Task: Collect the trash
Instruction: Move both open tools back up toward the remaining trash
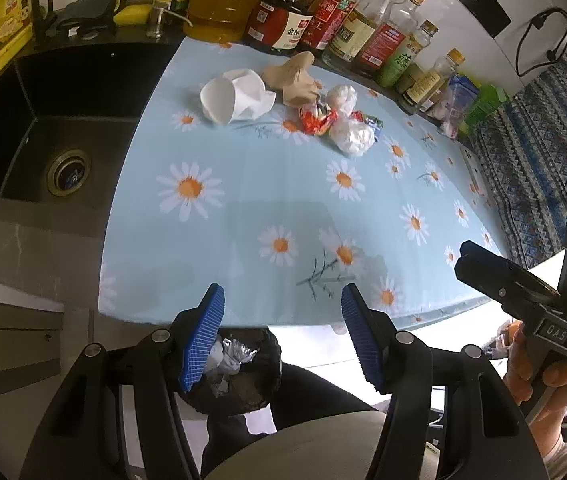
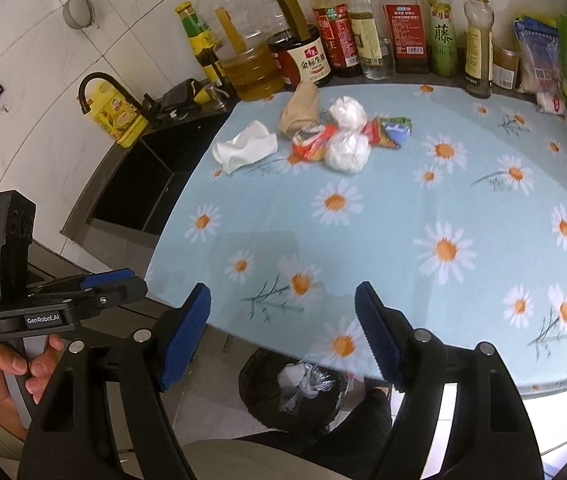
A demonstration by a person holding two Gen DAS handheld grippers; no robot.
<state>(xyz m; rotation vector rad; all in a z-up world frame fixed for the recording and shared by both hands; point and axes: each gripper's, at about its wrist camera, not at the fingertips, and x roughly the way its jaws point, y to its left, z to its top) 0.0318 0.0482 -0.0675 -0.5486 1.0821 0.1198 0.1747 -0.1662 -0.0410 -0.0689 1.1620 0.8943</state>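
A pile of trash lies at the far side of the daisy tablecloth (image 1: 267,200): a crushed white paper cup (image 1: 235,94), a brown paper wad (image 1: 293,78), a red snack wrapper (image 1: 317,120), two white plastic wads (image 1: 353,136) and a blue-green wrapper (image 2: 393,130). A black-lined bin (image 2: 295,390) with trash in it stands below the table's near edge. My left gripper (image 1: 283,336) is open and empty over that edge. My right gripper (image 2: 283,336) is open and empty too, and shows at the right of the left wrist view (image 1: 483,268).
A black sink (image 1: 43,120) with a tap lies left of the table. Several sauce and oil bottles (image 1: 283,12) line the back wall. Packets (image 2: 539,56) stand at the back right. A patterned blue cloth (image 1: 543,152) hangs to the right.
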